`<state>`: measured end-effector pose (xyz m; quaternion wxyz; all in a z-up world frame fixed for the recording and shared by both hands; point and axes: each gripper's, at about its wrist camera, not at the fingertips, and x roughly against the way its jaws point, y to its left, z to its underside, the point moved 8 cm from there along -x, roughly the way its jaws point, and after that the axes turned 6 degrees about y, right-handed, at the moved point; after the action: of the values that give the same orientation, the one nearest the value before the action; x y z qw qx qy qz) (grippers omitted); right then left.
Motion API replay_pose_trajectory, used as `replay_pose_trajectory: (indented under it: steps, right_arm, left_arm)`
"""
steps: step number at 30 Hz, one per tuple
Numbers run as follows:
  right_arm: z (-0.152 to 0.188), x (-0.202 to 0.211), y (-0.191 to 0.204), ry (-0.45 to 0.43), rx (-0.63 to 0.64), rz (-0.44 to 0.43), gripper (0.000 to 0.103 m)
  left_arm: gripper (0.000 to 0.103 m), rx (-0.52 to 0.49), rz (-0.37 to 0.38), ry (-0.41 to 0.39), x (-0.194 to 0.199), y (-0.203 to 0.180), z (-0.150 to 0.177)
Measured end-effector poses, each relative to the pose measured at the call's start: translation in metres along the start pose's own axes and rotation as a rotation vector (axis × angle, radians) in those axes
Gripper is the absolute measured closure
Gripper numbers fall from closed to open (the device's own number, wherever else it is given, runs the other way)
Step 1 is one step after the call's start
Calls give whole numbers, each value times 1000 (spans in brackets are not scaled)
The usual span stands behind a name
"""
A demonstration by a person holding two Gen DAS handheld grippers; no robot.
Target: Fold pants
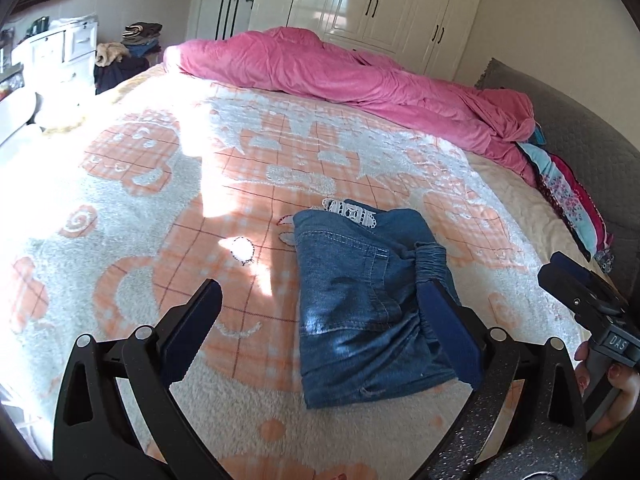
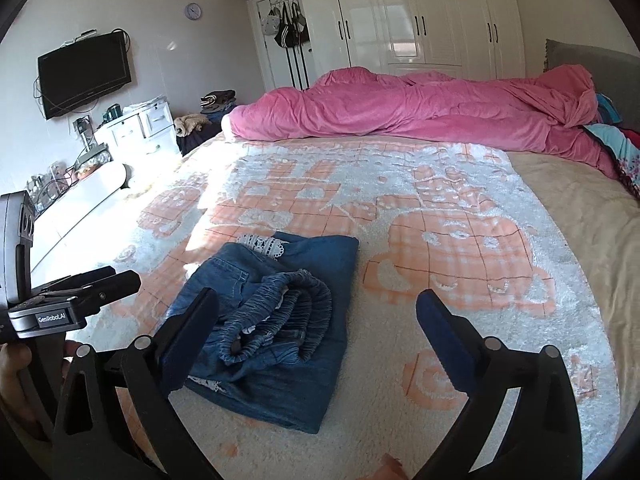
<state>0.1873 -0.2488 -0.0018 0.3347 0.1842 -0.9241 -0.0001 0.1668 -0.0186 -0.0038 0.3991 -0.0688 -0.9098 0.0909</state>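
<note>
Folded jeans (image 1: 360,300) lying on blanket (image 1: 120,208) on bed, waistband on top. Left gripper (image 1: 320,300) and right gripper (image 2: 318,308) above them, jaws wide, holding nothing.

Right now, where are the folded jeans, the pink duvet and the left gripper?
folded jeans (image 1: 360,300), left wrist view, on the flat denim of the top layer.
pink duvet (image 2: 400,112), right wrist view, on the middle of its bulk.
left gripper (image 1: 316,332), left wrist view, midway between its open fingertips.
</note>
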Motion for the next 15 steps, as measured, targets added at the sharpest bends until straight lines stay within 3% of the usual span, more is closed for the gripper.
replay_pose_trajectory:
  steps: [15]
  right_arm:
    - [36, 37, 21, -21, 48, 27, 5]
  left_arm:
    - [10, -45, -47, -17, 42, -8, 46]
